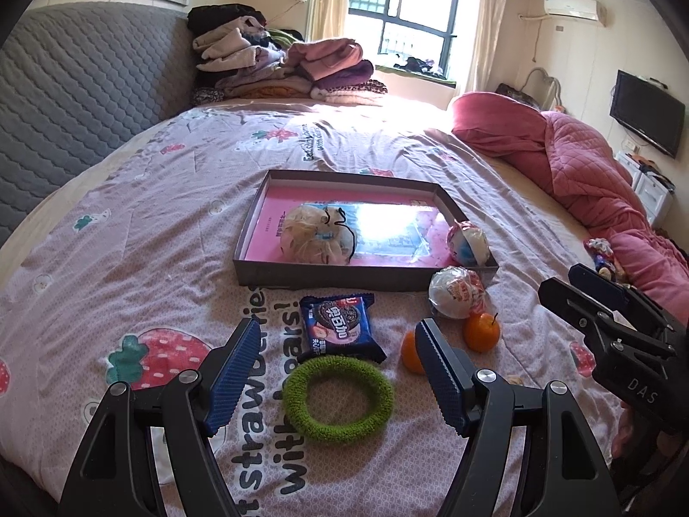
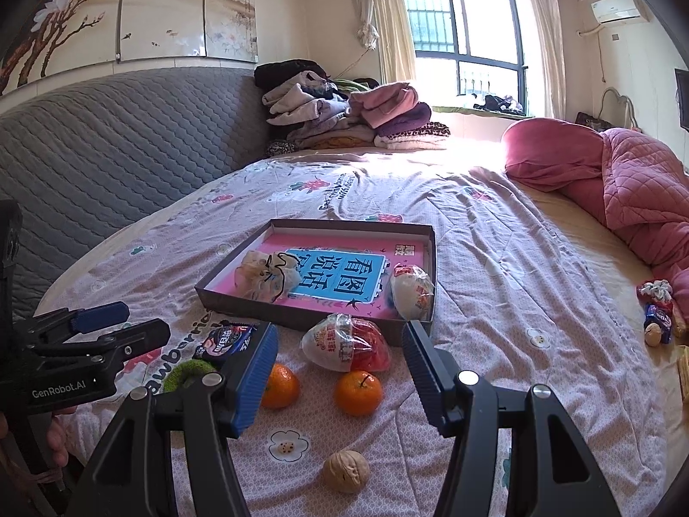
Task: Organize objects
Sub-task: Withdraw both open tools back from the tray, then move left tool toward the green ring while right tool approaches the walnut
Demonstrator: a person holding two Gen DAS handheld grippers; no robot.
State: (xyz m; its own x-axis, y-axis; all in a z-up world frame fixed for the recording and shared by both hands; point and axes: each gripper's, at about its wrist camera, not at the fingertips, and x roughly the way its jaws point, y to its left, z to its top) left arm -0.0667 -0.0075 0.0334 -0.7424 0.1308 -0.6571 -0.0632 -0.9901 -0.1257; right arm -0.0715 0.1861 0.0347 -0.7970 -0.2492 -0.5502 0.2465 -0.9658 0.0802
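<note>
**Bed-top sorting, both claws hovering — here's what worries me**

Soft quilted bedspread (image 1: 181,232) with a strawberry print is the whole work surface, and that's my first concern: it dips and wrinkles, so anything round can wander off if I nudge it.

Left claw (image 1: 336,370) is spread wide with nothing between its jaws, hanging over the fuzzy green ring-shaped hair tie (image 1: 338,398). The ring lies flat, so it has no real long axis; its hole faces up. Just beyond it sits the blue foil cookie packet (image 1: 338,325), long axis running away from me toward the shallow grey cardboard tray with the pink liner (image 1: 344,275), its near end almost touching the ring. If I close carelessly I'd guess I snag both.

Right claw (image 2: 340,370) is also spread and empty, with the two small orange tangerines (image 2: 358,392) between its jaws and the red-and-white plastic-wrapped egg toy (image 2: 344,342) just past them, lying on its side against the tray wall, long axis roughly across my view. A brown walnut (image 2: 346,470) sits nearer me. Bumping any of these probably sends it rolling.

The two claws are near each other, so a collision seems possible.
</note>
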